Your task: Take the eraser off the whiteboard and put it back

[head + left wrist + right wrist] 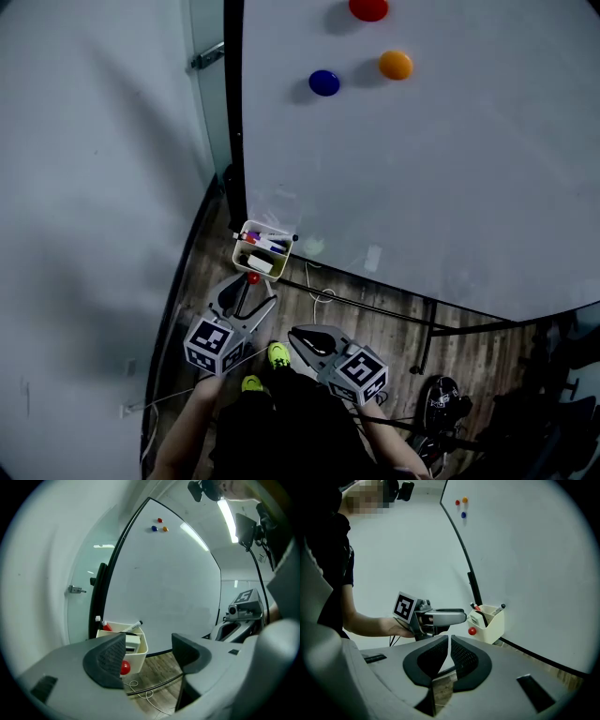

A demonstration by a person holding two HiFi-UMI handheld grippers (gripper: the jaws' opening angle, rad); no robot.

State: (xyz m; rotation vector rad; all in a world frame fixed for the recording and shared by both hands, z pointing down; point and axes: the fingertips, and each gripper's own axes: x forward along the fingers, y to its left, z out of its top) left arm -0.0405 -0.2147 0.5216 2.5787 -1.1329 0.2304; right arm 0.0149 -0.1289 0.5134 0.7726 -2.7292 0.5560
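Note:
A cream holder box [246,260] hangs at the whiteboard's [450,169] lower left corner. In it stand markers [267,242], and a white block with a dark face, seemingly the eraser [260,265] [133,642] [480,618]. A red magnet [252,277] sits on the box's front. My left gripper [251,292] [150,653] hangs just below and in front of the box, jaws open and nothing between them. My right gripper [295,334] [449,648] is further right and back from the box, shut and empty.
Red [368,8], orange [395,65] and blue [324,82] magnets stick high on the board. Below it lie the wooden floor [375,319], the stand's black bars [431,323], a thin cable [322,296] and dark gear [445,398]. A pale wall [94,187] closes the left.

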